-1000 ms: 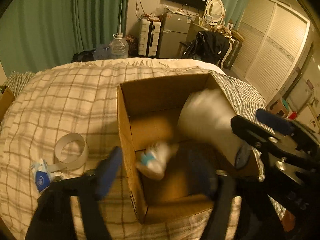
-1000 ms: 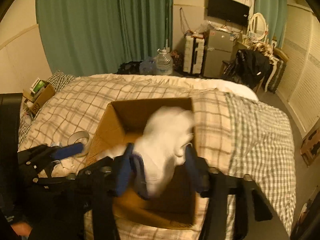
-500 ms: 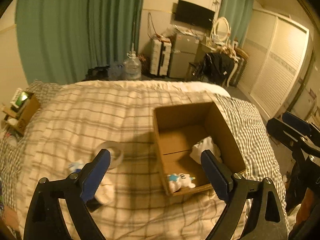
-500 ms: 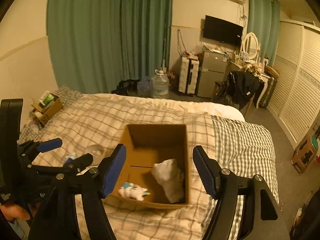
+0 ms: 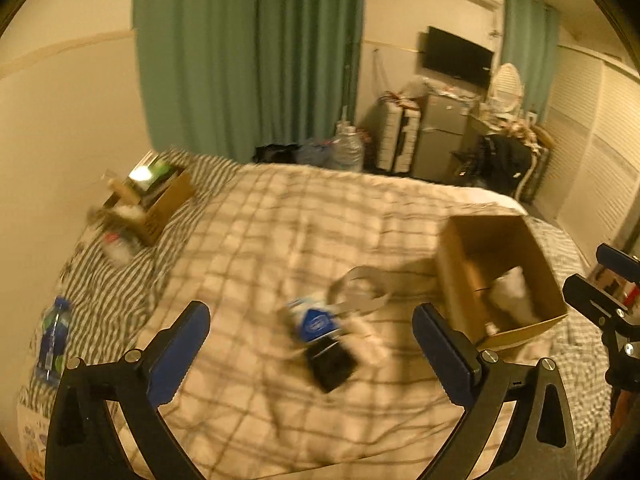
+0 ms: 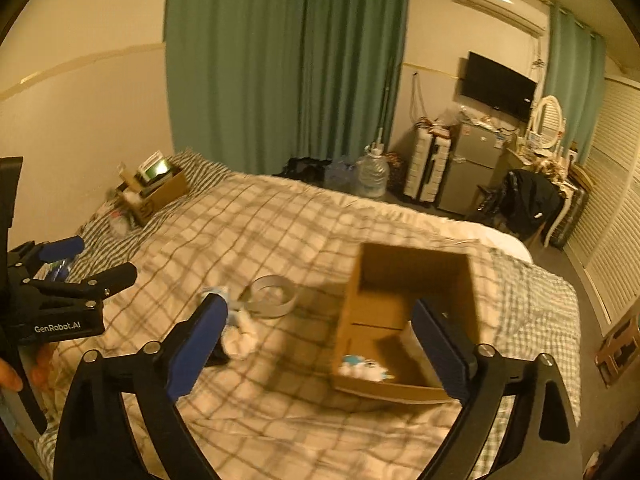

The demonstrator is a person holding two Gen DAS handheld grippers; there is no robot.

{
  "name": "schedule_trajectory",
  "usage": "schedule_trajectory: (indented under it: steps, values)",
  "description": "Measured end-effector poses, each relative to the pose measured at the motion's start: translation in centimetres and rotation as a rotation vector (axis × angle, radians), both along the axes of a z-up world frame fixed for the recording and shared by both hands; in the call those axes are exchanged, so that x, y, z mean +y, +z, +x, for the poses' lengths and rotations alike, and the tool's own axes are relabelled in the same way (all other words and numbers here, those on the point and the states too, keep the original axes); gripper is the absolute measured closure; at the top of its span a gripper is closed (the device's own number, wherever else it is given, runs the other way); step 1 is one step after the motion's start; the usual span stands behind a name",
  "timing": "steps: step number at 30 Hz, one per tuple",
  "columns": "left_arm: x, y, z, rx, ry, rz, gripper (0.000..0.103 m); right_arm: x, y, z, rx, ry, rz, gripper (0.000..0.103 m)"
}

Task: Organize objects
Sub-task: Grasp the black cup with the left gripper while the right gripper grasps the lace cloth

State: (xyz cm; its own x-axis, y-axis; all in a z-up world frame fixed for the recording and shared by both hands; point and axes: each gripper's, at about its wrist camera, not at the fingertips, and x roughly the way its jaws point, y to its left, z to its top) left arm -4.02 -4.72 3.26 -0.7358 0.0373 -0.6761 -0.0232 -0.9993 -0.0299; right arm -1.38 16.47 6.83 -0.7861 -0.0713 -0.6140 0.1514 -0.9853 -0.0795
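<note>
An open cardboard box (image 5: 492,236) (image 6: 412,268) sits on the checked bed. Inside it lie a white cloth (image 5: 514,292) and a small white-and-blue toy (image 6: 364,368). Left of the box, loose on the blanket, are a grey tape ring (image 5: 360,292) (image 6: 272,294), a blue-and-white packet (image 5: 314,320), a black flat item (image 5: 330,364) and a white soft lump (image 6: 240,336). My left gripper (image 5: 312,352) (image 6: 100,258) hovers above these loose items, its jaws opening and empty. My right gripper (image 6: 320,344) (image 5: 588,268) hangs above the box's near edge, its jaws opening and empty too.
A second small cardboard box (image 5: 156,200) full of things stands at the bed's far left on a striped pillow. A water bottle (image 5: 52,340) lies near the left edge. Beyond the bed are a large water jug (image 6: 372,176), a suitcase (image 6: 426,168), a fridge and green curtains.
Both grippers have drawn back and up out of the box, leaving the white cloth and the toy inside. Their jaws have spread wide. Both views have swung left over the loose items.
</note>
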Motion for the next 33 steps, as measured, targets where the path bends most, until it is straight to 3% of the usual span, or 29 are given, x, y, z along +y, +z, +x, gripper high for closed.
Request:
schedule_trajectory:
  steps: [7,15,19,26,28,31,33]
  values:
    - [-2.2,-7.5,-0.6,-0.073,0.077,-0.004,0.000,-4.7,-6.8,-2.8,-0.100,0.062,0.018,0.004]
    - [-0.6,-16.2,-2.5,-0.218,0.055,0.023,0.000,-6.3,-14.5,-5.1,-0.217,0.090,0.081,0.004]
    - [0.1,-18.6,-3.1,-0.263,0.037,0.003,0.000,-6.7,-16.8,-6.5,-0.205,0.086,0.163,0.004]
    - [1.0,-20.3,-3.3,-0.276,-0.001,0.017,0.000,-8.3,-19.6,-9.3,-0.243,0.168,0.114,0.006]
    - [1.0,-20.6,-3.3,-0.288,-0.003,0.027,0.000,-8.6,-20.6,-9.7,-0.269,0.185,0.109,0.013]
    - [0.9,-21.0,-3.6,-0.301,0.006,0.029,0.000,-8.3,-22.3,-10.4,-0.320,0.190,0.061,0.033]
    - [1.0,-21.3,-3.7,-0.307,0.002,0.024,0.000,-7.6,-23.4,-10.7,-0.355,0.177,0.027,0.075]
